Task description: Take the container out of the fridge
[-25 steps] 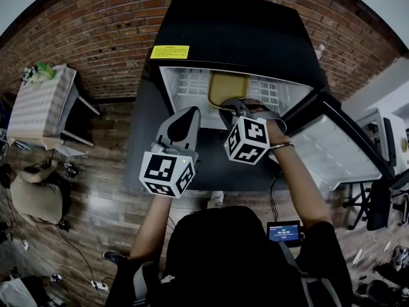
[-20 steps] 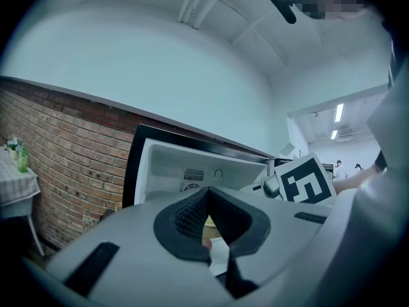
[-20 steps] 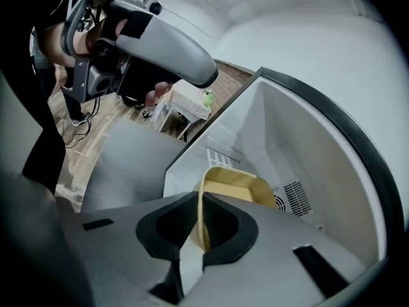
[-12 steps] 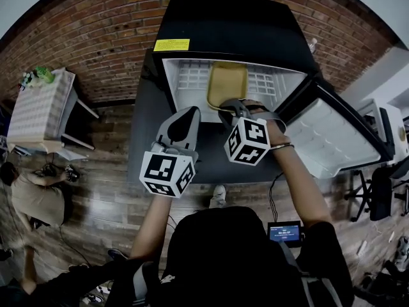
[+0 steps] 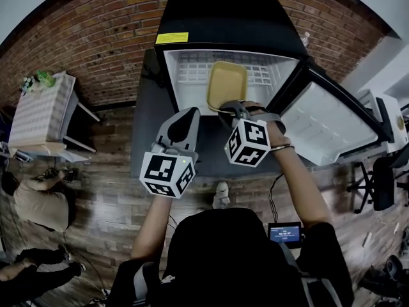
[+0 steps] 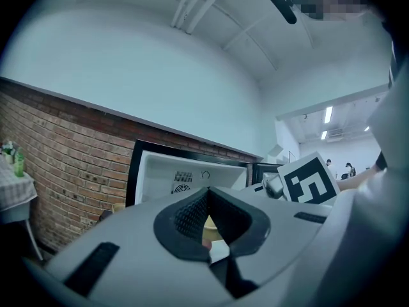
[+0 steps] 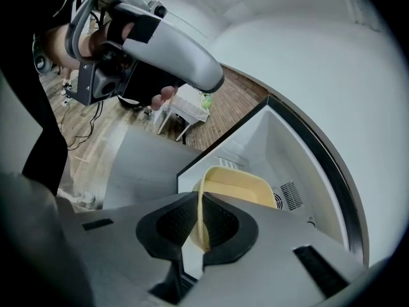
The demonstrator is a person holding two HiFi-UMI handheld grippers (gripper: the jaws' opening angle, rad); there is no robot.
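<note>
A shallow yellow container (image 5: 227, 85) sticks out over the front of the white inside of the open black fridge (image 5: 223, 24). My right gripper (image 5: 230, 110) is shut on the container's near rim. In the right gripper view the thin yellow rim (image 7: 199, 226) stands pinched between the two black pads, and the container (image 7: 239, 187) reaches toward the fridge's back wall. My left gripper (image 5: 189, 115) hangs just left of the container, clear of it, its tips together. In the left gripper view its pads (image 6: 192, 213) meet with nothing between them.
The fridge door (image 5: 326, 123) hangs open to the right. A small table with a white cloth (image 5: 38, 107) stands at the left against the brick wall. A person (image 5: 38, 200) crouches on the wooden floor at left. Dark chairs (image 5: 383, 184) are at far right.
Both grippers have drawn back from the fridge, the right one bringing the container with it. More of the fridge's white inside shows behind the container now.
</note>
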